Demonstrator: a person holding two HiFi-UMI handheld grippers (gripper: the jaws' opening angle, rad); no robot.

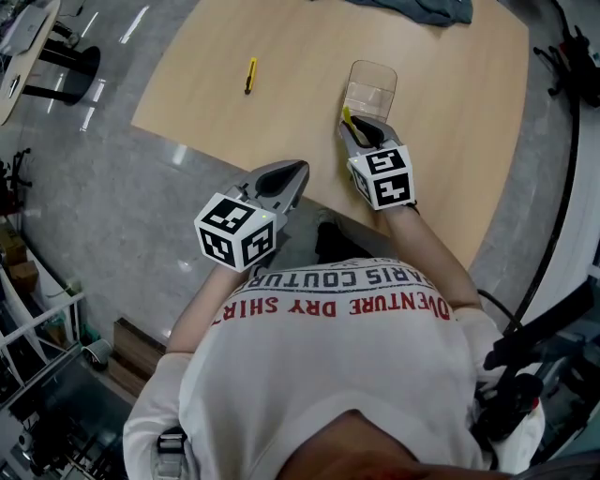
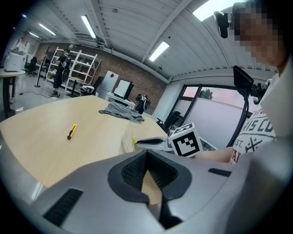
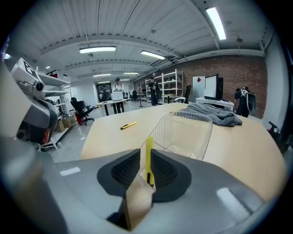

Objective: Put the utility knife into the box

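My right gripper (image 1: 359, 127) is shut on a yellow utility knife (image 3: 149, 153), which stands upright between the jaws just in front of the near wall of a clear plastic box (image 1: 370, 89). The box (image 3: 183, 132) looks empty. A second yellow utility knife (image 1: 251, 75) lies flat on the tan table (image 1: 441, 141), far left of the box, and shows in the left gripper view (image 2: 72, 131) too. My left gripper (image 1: 298, 172) hangs shut and empty just off the table's near edge, left of the right gripper.
A grey cloth (image 1: 422, 9) lies bunched at the table's far edge, behind the box. Grey floor (image 1: 112, 216) surrounds the table on the left. Shelving and desks (image 3: 165, 84) stand far off in the room.
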